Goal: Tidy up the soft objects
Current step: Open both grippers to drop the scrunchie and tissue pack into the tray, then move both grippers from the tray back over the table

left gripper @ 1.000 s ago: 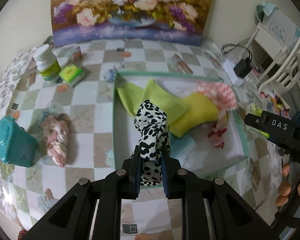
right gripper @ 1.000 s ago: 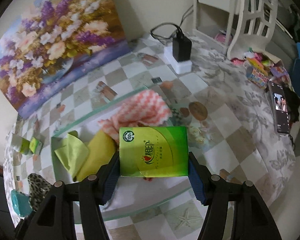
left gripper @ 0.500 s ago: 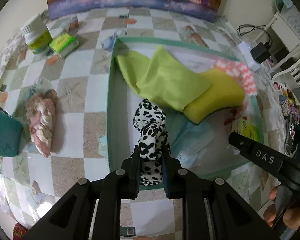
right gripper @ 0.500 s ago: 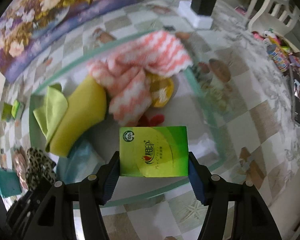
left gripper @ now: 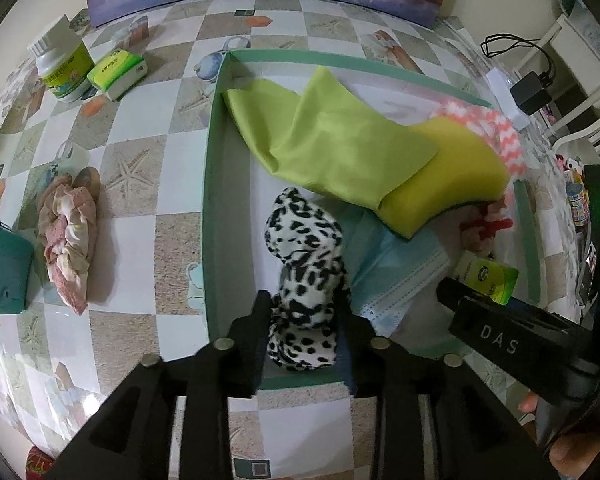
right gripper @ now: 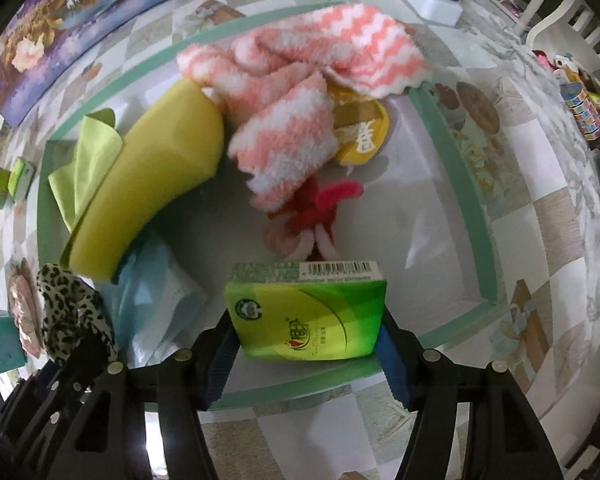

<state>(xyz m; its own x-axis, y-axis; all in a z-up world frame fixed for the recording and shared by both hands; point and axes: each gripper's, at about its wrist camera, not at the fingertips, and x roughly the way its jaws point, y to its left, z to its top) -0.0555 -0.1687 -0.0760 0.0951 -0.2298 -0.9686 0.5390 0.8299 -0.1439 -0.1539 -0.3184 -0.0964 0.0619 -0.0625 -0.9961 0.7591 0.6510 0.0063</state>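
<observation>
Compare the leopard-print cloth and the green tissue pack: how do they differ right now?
The leopard-print cloth is limp, crumpled, black-on-white spotted; the green tissue pack is a boxy green packet with a barcode edge. The cloth sits between the left gripper, whose jaws have just been opening; the pack is squeezed in the right gripper. Both are low inside the green-rimmed tray.

Soft things in the tray

Spotted scrunchie (left gripper: 306, 276) stands at the green tray's (left gripper: 211, 184) 7 o'clock corner; green tissue pack (right gripper: 306, 316) tilts at 6, below the pink-striped towel (right gripper: 320, 92).
</observation>
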